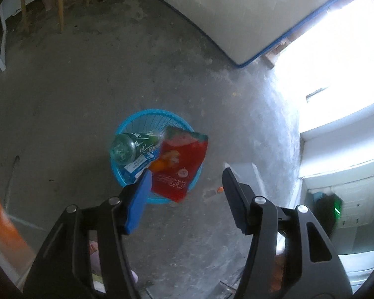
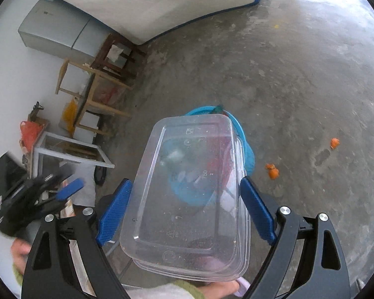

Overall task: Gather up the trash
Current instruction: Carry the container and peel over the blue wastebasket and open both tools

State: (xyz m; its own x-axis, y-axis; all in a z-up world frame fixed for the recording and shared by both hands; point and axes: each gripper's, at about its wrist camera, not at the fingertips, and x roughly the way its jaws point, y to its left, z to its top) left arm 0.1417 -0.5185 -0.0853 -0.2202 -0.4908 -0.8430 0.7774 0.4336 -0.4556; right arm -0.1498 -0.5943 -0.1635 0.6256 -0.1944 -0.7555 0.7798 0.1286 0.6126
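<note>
left wrist view: left claw (image 1: 187,186) stands apart and empty above the blue basket (image 1: 134,120) on the floor; a red snack bag (image 1: 182,164) lies across the rim, a green bottle (image 1: 127,147) inside.
right wrist view: right claw (image 2: 184,211) is spread wide around a clear plastic container (image 2: 187,194); whether the pads (image 2: 114,214) press it, i cannot tell.
step in hand: dropping the container into the basket.
doing it well: centre it over the opening, tilt it clear of the bag, then release low.
still out: orange peel (image 2: 273,170) lies on the floor (image 2: 299,87).
hard to make out: container hides most of the basket; left claw looks blurred there.
</note>
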